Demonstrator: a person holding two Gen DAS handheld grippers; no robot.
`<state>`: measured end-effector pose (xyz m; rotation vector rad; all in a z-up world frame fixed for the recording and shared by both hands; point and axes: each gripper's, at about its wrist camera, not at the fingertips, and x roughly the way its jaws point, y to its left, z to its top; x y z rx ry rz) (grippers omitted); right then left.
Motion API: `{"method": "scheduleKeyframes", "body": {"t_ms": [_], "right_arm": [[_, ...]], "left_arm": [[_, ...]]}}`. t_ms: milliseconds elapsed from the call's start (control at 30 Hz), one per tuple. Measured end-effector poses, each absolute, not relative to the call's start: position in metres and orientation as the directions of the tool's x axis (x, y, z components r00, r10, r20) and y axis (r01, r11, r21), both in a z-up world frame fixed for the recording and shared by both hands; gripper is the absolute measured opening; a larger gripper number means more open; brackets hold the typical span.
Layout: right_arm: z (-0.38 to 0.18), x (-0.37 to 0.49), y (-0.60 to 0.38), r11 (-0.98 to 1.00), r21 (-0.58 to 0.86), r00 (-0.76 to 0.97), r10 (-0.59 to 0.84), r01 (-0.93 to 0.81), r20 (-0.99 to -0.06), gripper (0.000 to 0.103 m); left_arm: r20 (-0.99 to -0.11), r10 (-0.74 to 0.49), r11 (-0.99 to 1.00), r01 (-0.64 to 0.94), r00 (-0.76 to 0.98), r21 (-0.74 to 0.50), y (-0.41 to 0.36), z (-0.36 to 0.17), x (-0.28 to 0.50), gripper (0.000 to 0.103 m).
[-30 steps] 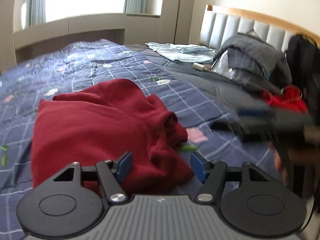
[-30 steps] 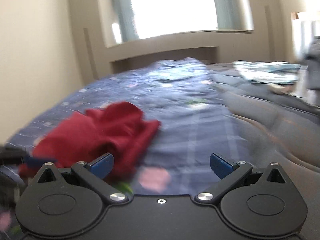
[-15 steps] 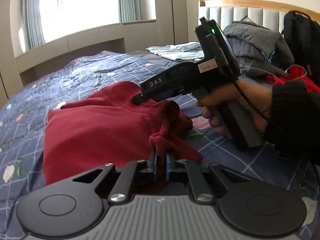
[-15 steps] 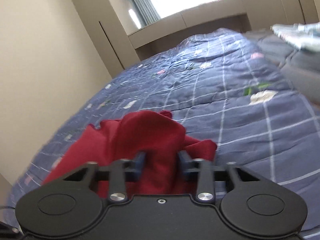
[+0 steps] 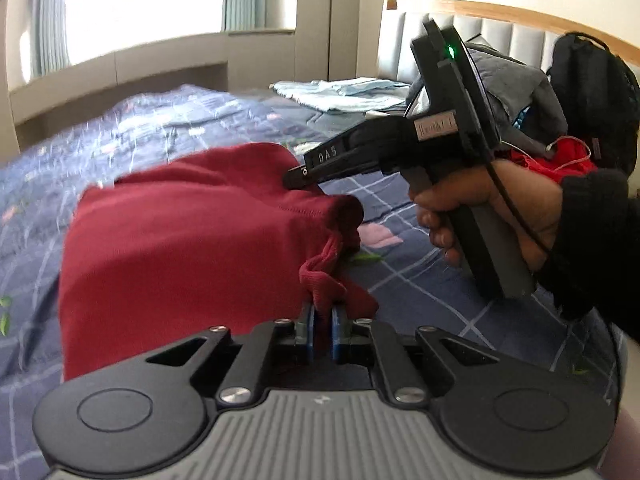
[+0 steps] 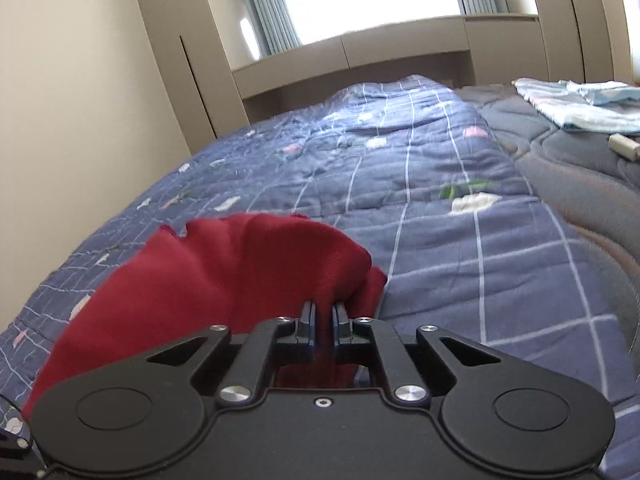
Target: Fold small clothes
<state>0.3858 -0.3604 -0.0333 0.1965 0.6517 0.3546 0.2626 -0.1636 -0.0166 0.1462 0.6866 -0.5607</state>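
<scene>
A red garment is seen spread over the blue checked quilt of a bed, toward the left of the left wrist view, where its far edge is blurred and its exact outline there cannot be told. At the bottom centre of that view the left gripper is pressed together on a bunched, ribbed edge of the red cloth, which is pinched between the blue pads. To the right of it, the right gripper is seen from the side, held in a person's right hand with a dark sleeve behind, its tip set into the upper right edge of the same garment. Farther back on the right, a folded pale blue cloth, a grey jacket and a black backpack are seen by the padded headboard. In the right wrist view, the garment is heaped at lower left on the quilt, and a fold of it is gripped between the narrowly set fingers of the right gripper.
</scene>
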Motion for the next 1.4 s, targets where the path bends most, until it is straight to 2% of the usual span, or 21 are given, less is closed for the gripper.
{"method": "scheduleKeyframes", "body": {"t_ms": [33, 67, 100, 133, 167, 200, 300, 367, 467, 533, 600, 667, 733, 900, 1000, 1100, 1200, 1400], "right_arm": [[-0.033, 0.385, -0.359, 0.925, 0.28, 0.743, 0.375, -0.258, -0.554, 0.015], [-0.03, 0.383, -0.358, 0.93, 0.262, 0.753, 0.362, -0.256, -0.55, 0.023], [-0.028, 0.382, -0.356, 0.936, 0.246, 0.761, 0.348, -0.251, -0.547, 0.037], [-0.025, 0.38, -0.356, 0.944, 0.226, 0.771, 0.327, -0.24, -0.546, 0.044], [-0.021, 0.378, -0.355, 0.951, 0.2, 0.783, 0.309, -0.237, -0.539, 0.062], [-0.018, 0.378, -0.355, 0.955, 0.177, 0.795, 0.295, -0.236, -0.53, 0.079], [-0.004, 0.376, -0.343, 0.969, 0.068, 0.841, 0.238, -0.236, -0.485, 0.103], [0.001, 0.382, -0.329, 0.967, 0.01, 0.855, 0.23, -0.255, -0.465, 0.102], [0.002, 0.4, -0.301, 0.951, -0.076, 0.849, 0.23, -0.3, -0.476, 0.102], [-0.004, 0.412, -0.283, 0.932, -0.124, 0.842, 0.245, -0.341, -0.48, 0.102], [-0.01, 0.423, -0.268, 0.913, -0.192, 0.845, 0.232, -0.36, -0.483, 0.102], [-0.019, 0.433, -0.259, 0.9, -0.287, 0.864, 0.164, -0.329, -0.476, 0.102], [-0.027, 0.442, -0.262, 0.904, -0.322, 0.874, 0.103, -0.282, -0.475, 0.102], [-0.045, 0.444, -0.287, 0.946, -0.226, 0.869, 0.098, -0.233, -0.484, 0.102], [-0.057, 0.445, -0.306, 0.973, -0.092, 0.855, 0.137, -0.21, -0.5, 0.102], [-0.061, 0.461, -0.326, 0.972, 0.083, 0.798, 0.228, -0.22, -0.558, 0.102], [-0.059, 0.464, -0.342, 0.951, 0.211, 0.775, 0.306, -0.225, -0.553, 0.102], [-0.035, 0.417, -0.35, 0.975, 0.144, 0.82, 0.221, -0.169, -0.528, 0.102]], "left_arm": [[-0.634, -0.454, 0.842, 0.535, 0.626, -0.074, -0.16, -0.014, 0.262, 0.016], [-0.63, -0.464, 0.842, 0.532, 0.623, -0.094, -0.156, -0.011, 0.261, 0.03], [-0.626, -0.476, 0.84, 0.529, 0.618, -0.116, -0.151, -0.007, 0.26, 0.043], [-0.621, -0.482, 0.844, 0.518, 0.618, -0.139, -0.145, -0.002, 0.26, 0.072], [-0.611, -0.482, 0.852, 0.498, 0.628, -0.16, -0.139, 0.002, 0.262, 0.087], [-0.602, -0.479, 0.862, 0.474, 0.639, -0.182, -0.13, 0.007, 0.262, 0.089], [-0.593, -0.465, 0.881, 0.407, 0.657, -0.241, -0.102, 0.022, 0.274, 0.092], [-0.606, -0.359, 0.933, 0.282, 0.709, -0.222, -0.085, 0.029, 0.291, 0.103], [-0.624, -0.163, 0.982, 0.062, 0.764, -0.18, -0.06, 0.033, 0.328, 0.103], [-0.618, -0.075, 0.984, -0.044, 0.783, -0.175, -0.043, 0.03, 0.36, 0.103], [-0.635, -0.005, 0.981, -0.118, 0.772, -0.151, -0.033, 0.021, 0.394, 0.103], [-0.651, 0.027, 0.981, -0.146, 0.759, -0.13, -0.028, 0.009, 0.421, 0.102], [-0.678, 0.057, 0.981, -0.168, 0.733, -0.098, -0.028, -0.006, 0.448, 0.102], [-0.728, 0.072, 0.983, -0.171, 0.682, -0.063, -0.042, -0.042, 0.468, 0.103], [-0.722, 0.063, 0.979, -0.184, 0.689, -0.09, -0.042, -0.052, 0.469, 0.103], [-0.724, 0.065, 0.98, -0.179, 0.687, -0.082, -0.041, -0.056, 0.473, 0.103], [-0.721, 0.064, 0.983, -0.167, 0.69, -0.073, -0.041, -0.053, 0.473, 0.103], [-0.684, 0.08, 0.987, -0.155, 0.725, -0.048, -0.04, -0.026, 0.442, 0.102]]}}
